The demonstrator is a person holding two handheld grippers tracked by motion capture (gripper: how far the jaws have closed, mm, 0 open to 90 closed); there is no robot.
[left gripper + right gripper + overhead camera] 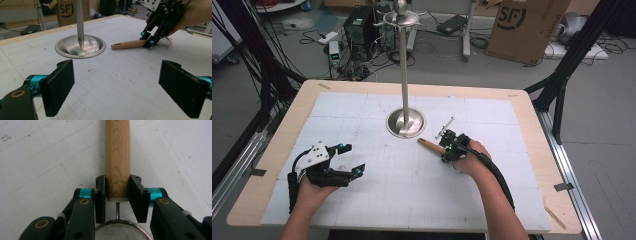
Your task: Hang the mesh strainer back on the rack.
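A small strainer lies on the white grid mat [412, 190], its wooden handle [431, 146] [127, 45] [117, 157] pointing toward the metal stand's round base [406, 122] [80, 46]. My right gripper [446, 150] [147, 38] [117, 195] points down at the handle's near end, with both pads against the sides of the wood. The wire mesh bowl [120, 232] sits just under the jaws. My left gripper [353, 159] [117, 85] rests at the mat's left, wide open, nothing between its pads.
The stand's tall pole [404, 75] rises from the mat's centre with a hooked top. Beyond the table are a cardboard box [524, 25], a computer tower [359, 25] and floor cables. Black frame posts flank the table.
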